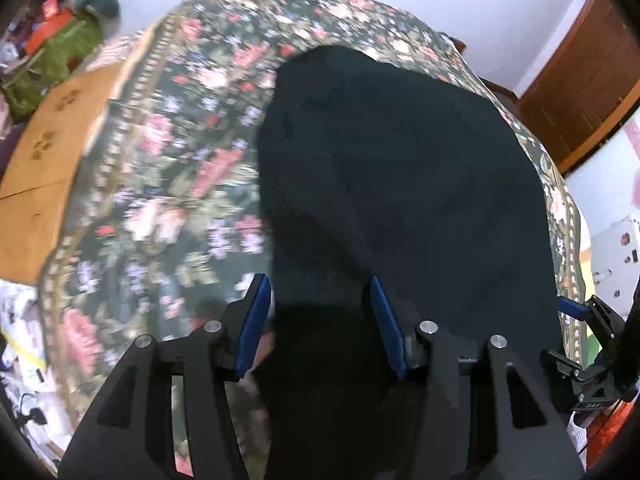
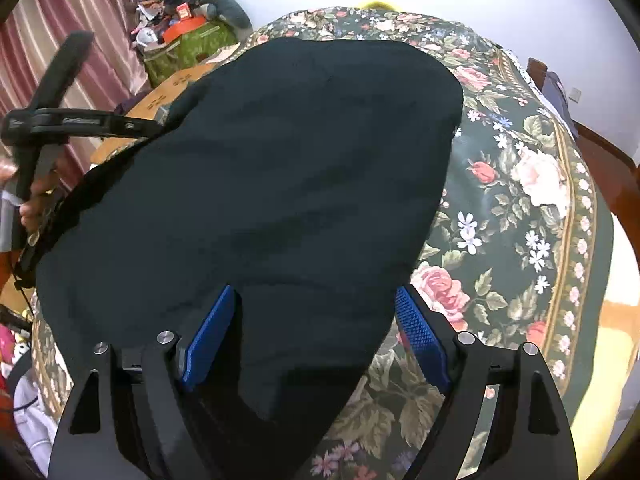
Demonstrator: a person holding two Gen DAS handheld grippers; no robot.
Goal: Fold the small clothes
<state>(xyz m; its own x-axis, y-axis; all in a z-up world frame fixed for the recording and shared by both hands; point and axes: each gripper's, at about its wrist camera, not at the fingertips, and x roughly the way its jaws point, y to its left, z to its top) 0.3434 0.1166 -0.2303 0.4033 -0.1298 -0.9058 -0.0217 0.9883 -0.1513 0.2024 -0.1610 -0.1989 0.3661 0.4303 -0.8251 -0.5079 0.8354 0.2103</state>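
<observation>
Right wrist, "Gorillapod" lettering faint, unconfirmed

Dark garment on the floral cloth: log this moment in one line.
dark garment: flat on floral cloth | left gripper: open over near edge | right gripper: open

Both tongs (image 1: pixel 318 300) (image 2: pixel 318 320) agape — angled down.

Motion is blurring the floral cloth (image 1: pixel 168 184) on the left of the left wrist view. The dark garment (image 1: pixel 392 184) is running beneath the gripper bodies and off the bottom edge in both views, hiding its near hem. A person's hand (image 2: pixel 36 204) is showing only partly at the right wrist view's left edge.
</observation>
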